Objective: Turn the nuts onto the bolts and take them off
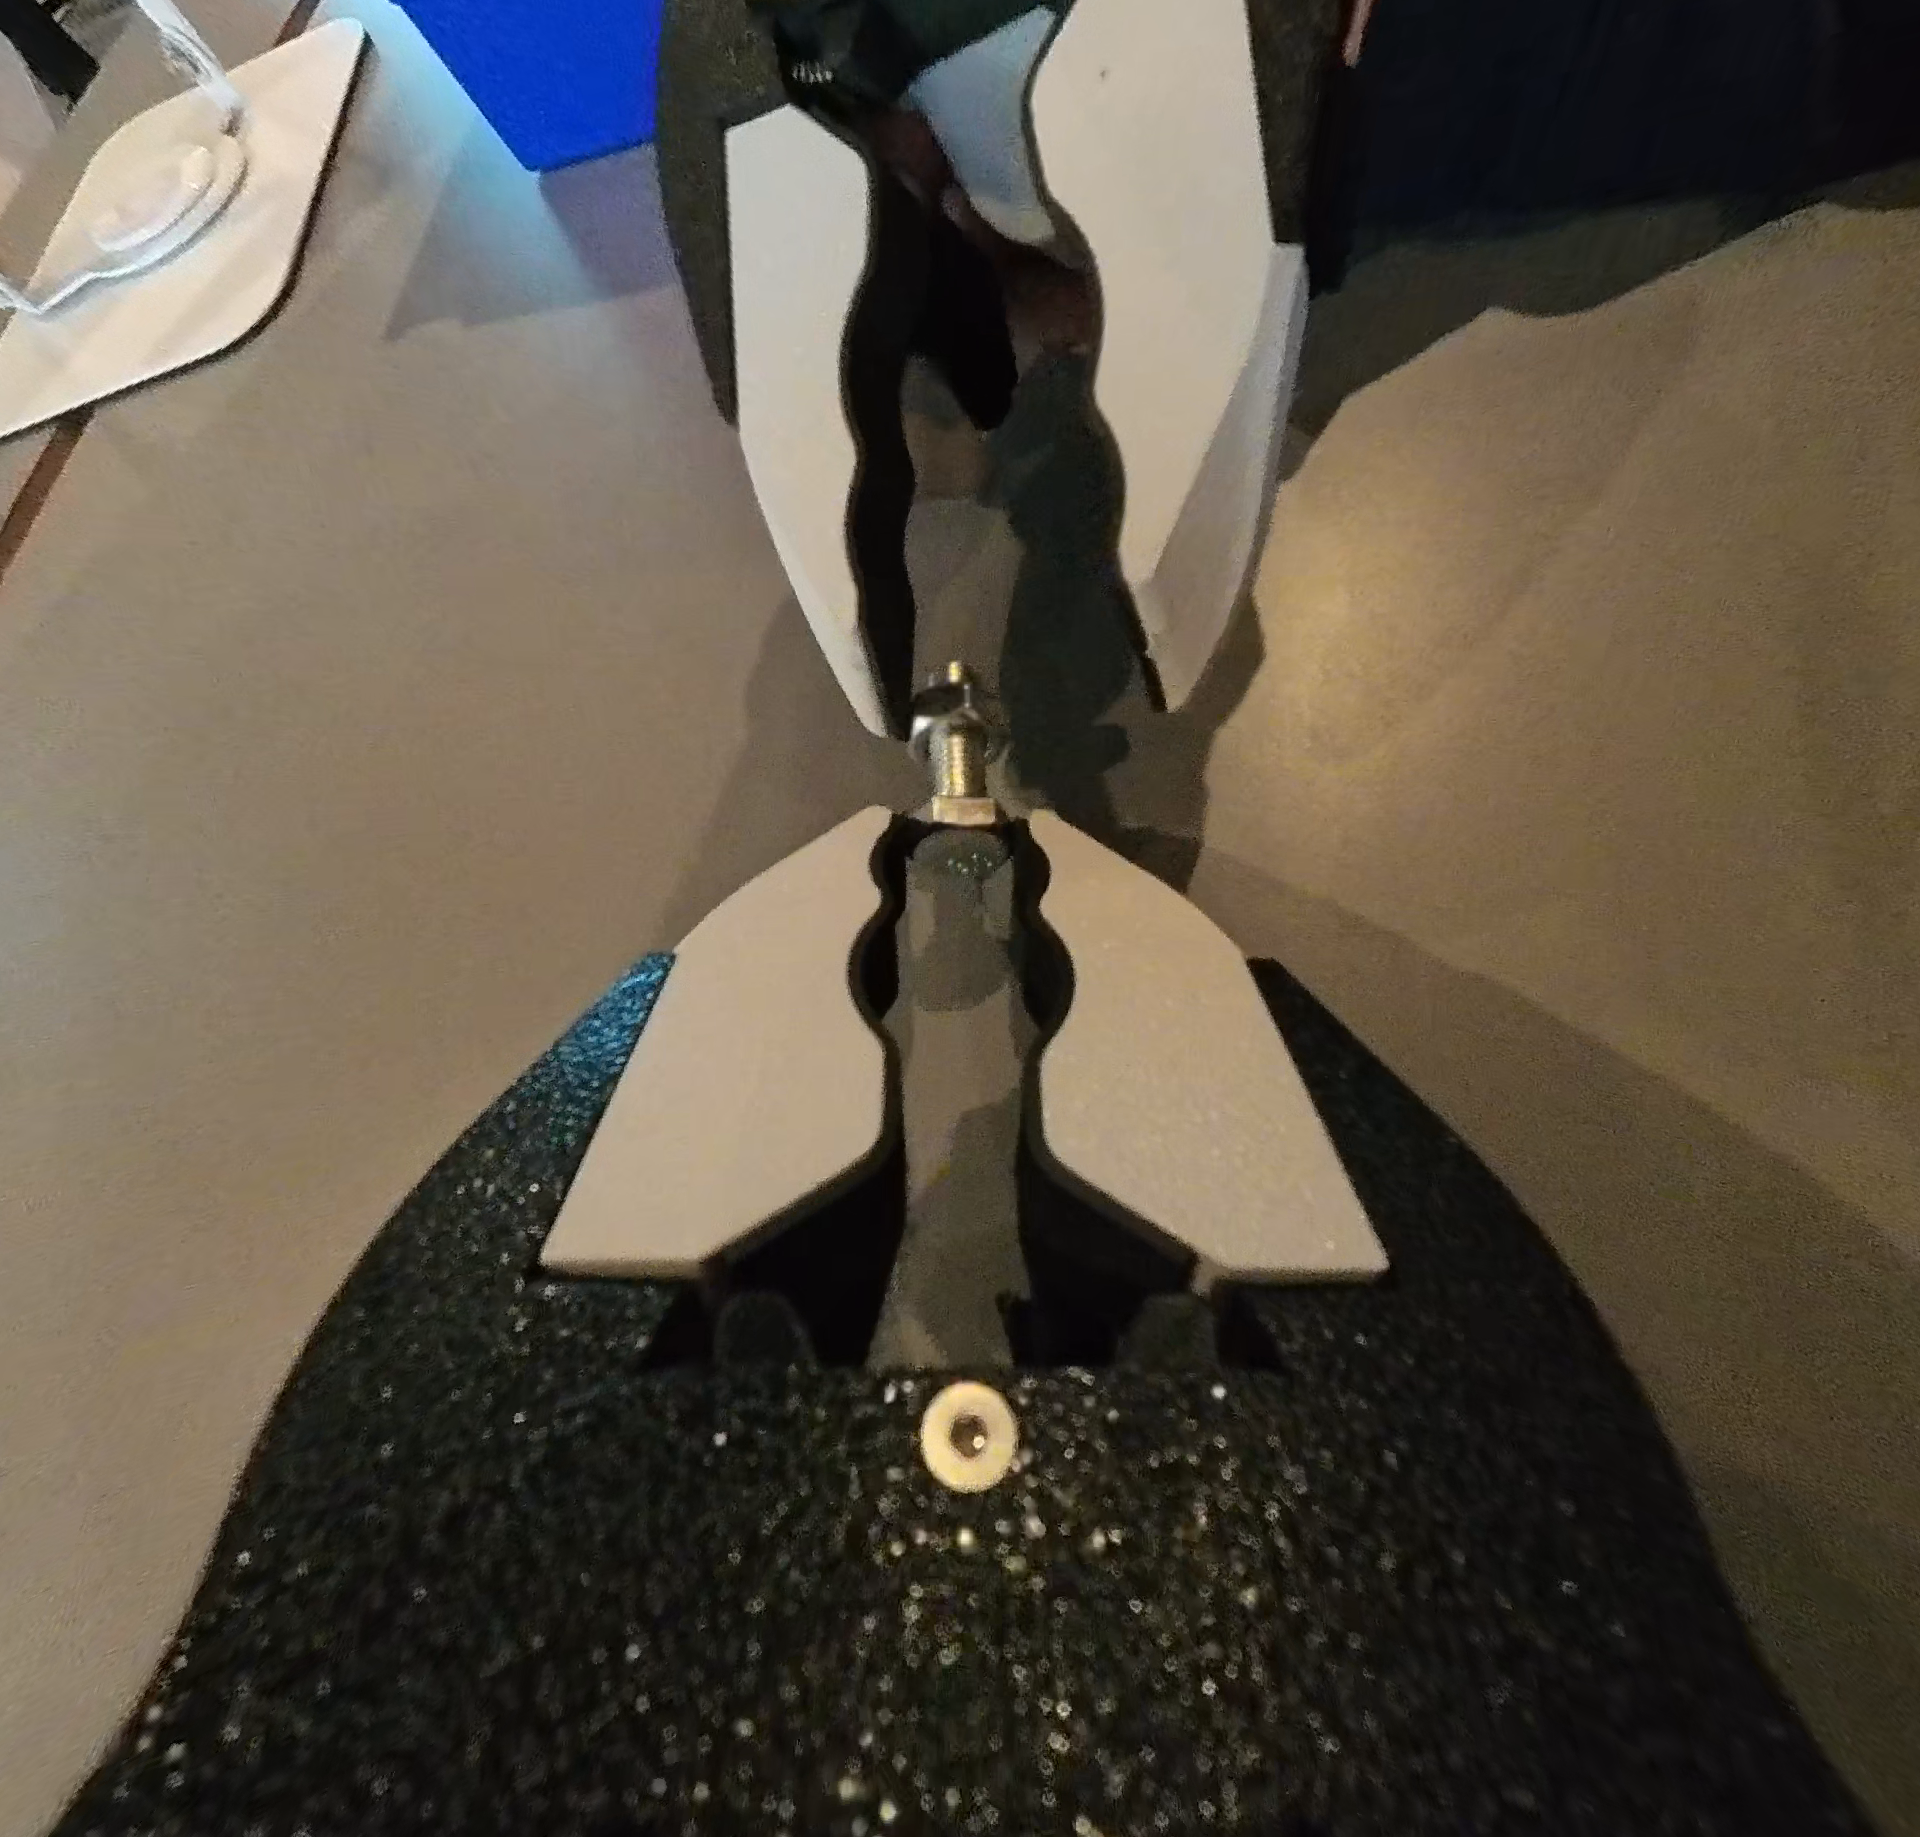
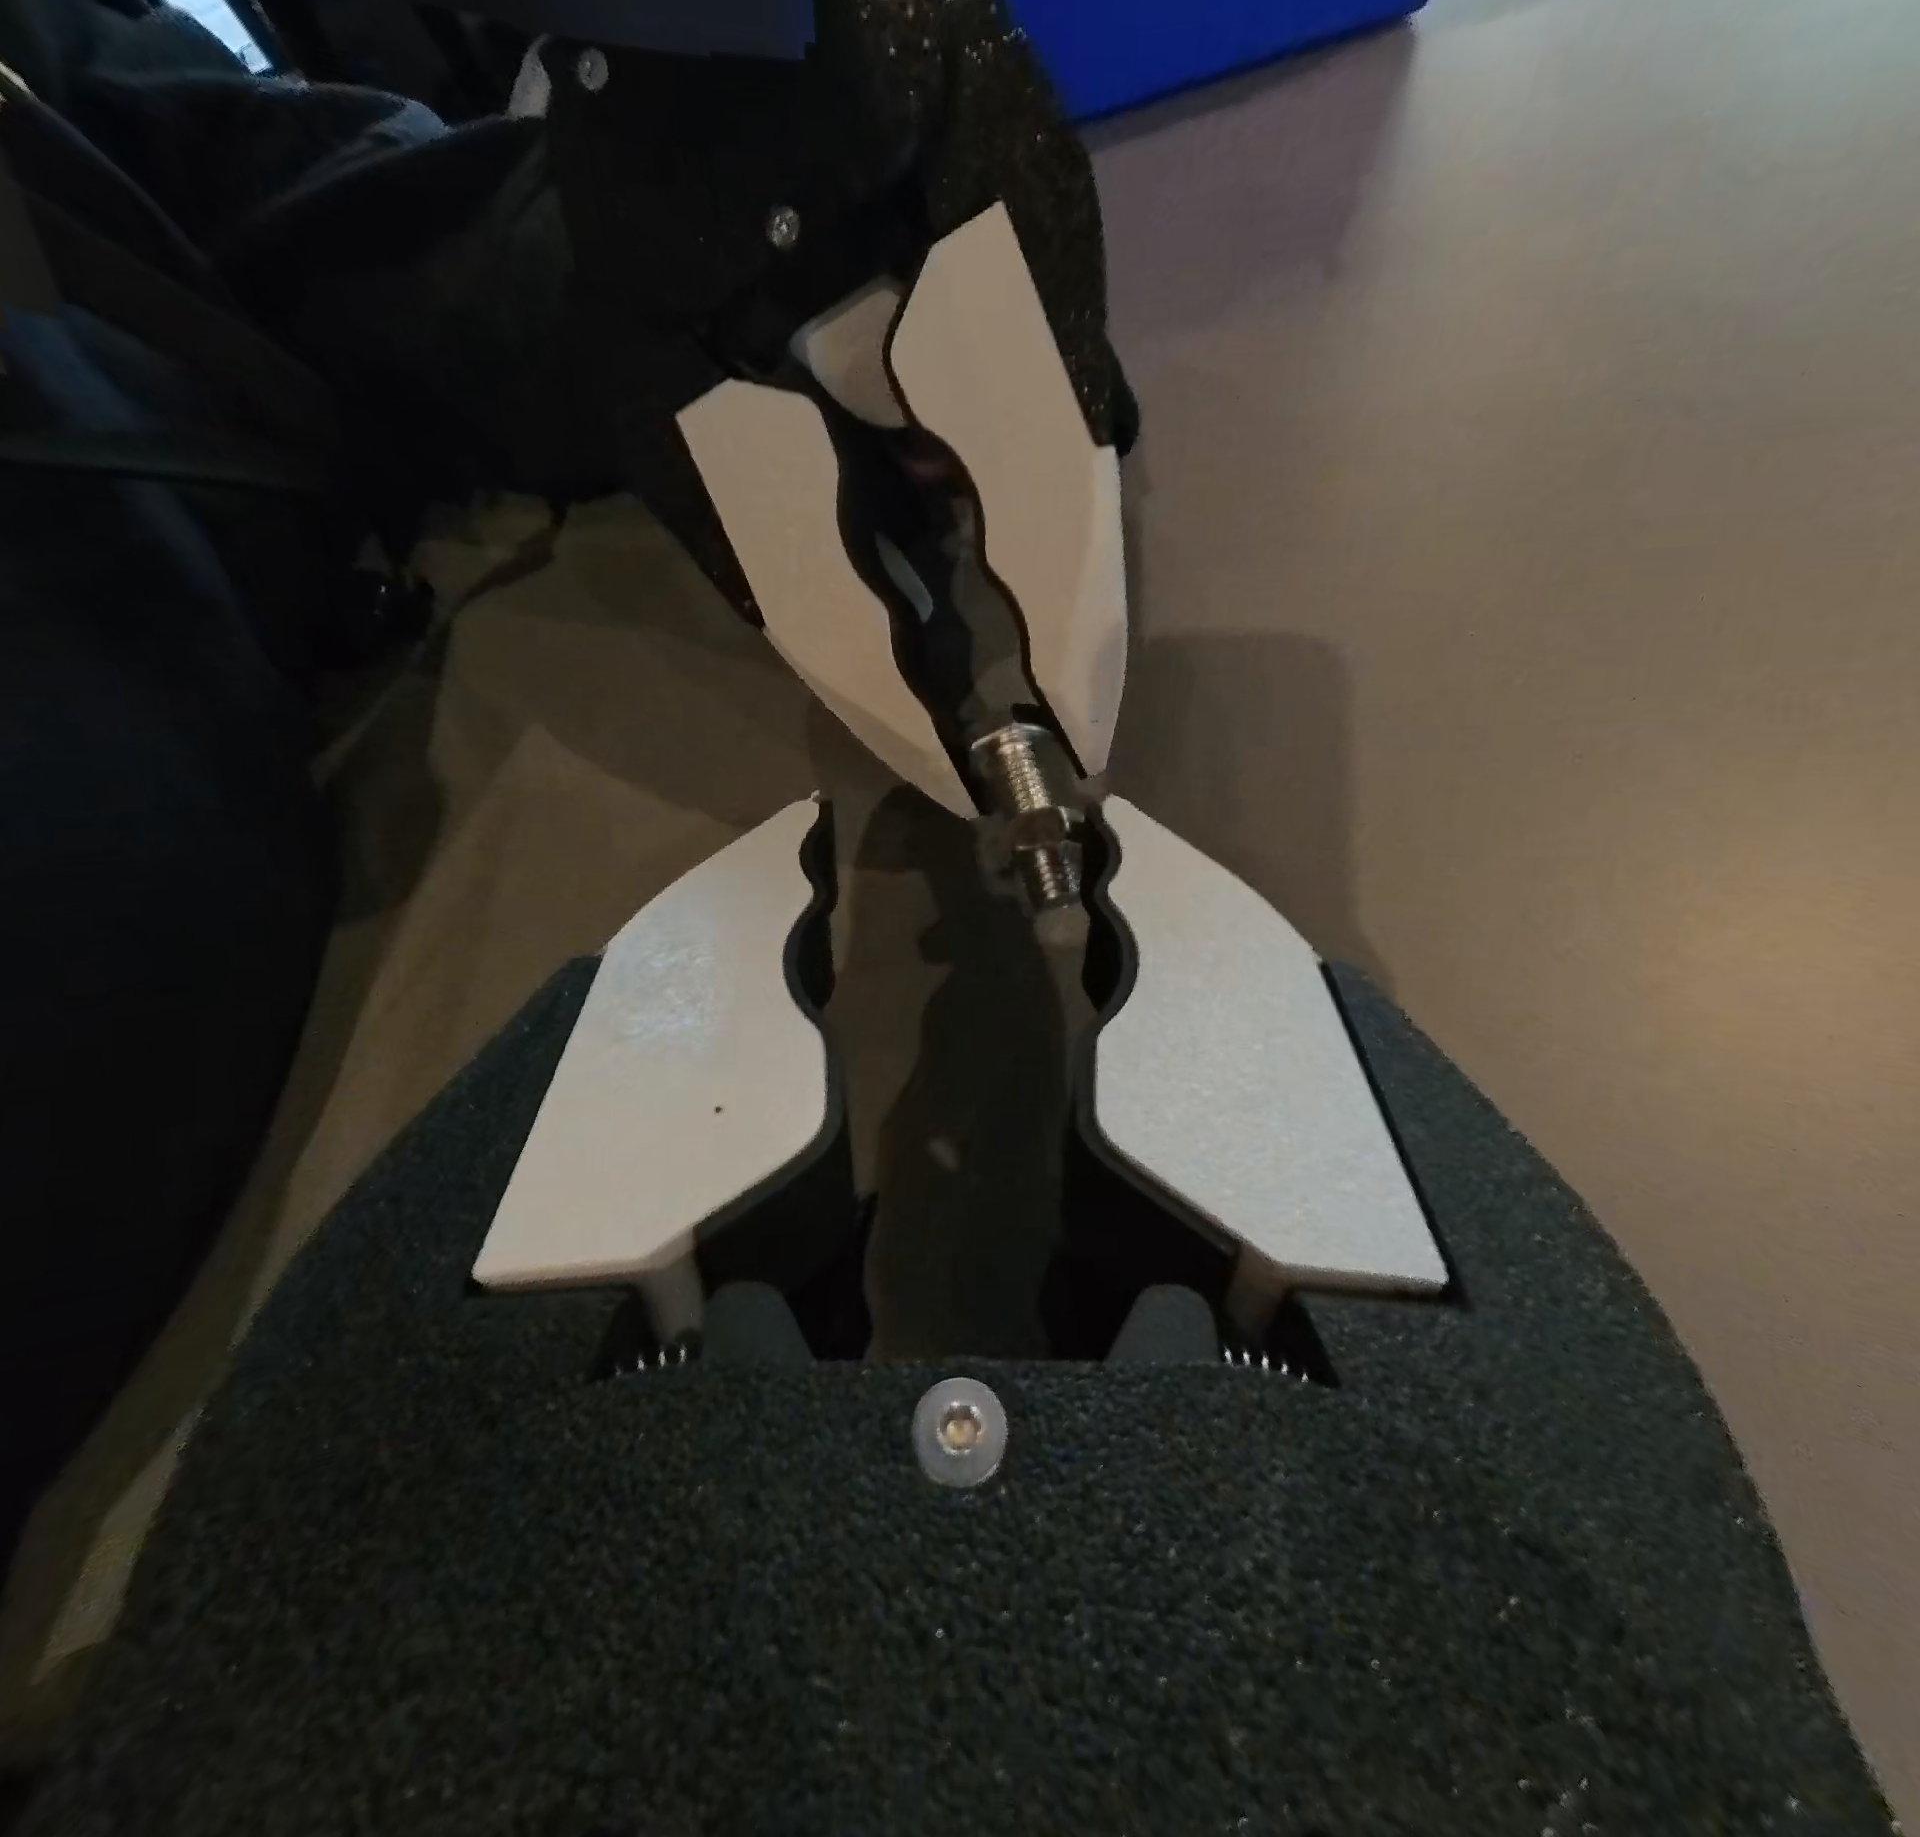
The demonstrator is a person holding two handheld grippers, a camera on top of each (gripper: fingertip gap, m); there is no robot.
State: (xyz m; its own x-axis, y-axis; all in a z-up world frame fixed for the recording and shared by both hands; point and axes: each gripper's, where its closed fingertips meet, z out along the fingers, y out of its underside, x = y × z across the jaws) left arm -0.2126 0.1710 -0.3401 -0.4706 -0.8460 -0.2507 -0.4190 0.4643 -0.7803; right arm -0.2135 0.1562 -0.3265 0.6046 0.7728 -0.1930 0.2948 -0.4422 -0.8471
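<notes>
My left gripper (image 1: 958,821) is shut on the hex head of a silver bolt (image 1: 943,764), whose threaded shaft points away from it. A silver nut (image 1: 935,709) sits partway along the thread. My right gripper (image 1: 1029,717) faces it from above with its jaws apart; one finger (image 1: 831,499) touches the nut. In the right wrist view my right gripper (image 2: 961,805) is open, with the nut (image 2: 1023,837) and the bolt (image 2: 1013,774) against its right finger (image 2: 1226,1008). The left gripper (image 2: 1029,790) holds the bolt head from above.
The beige table (image 1: 416,644) lies under both grippers. A blue box (image 1: 520,31) stands at the back and also shows in the right wrist view (image 2: 1195,0). A white base with a clear stand (image 1: 156,229) is at far left. A person's dark clothing (image 2: 156,644) fills the left. Only a small space, under 4 cm, lies between the two pairs of fingers.
</notes>
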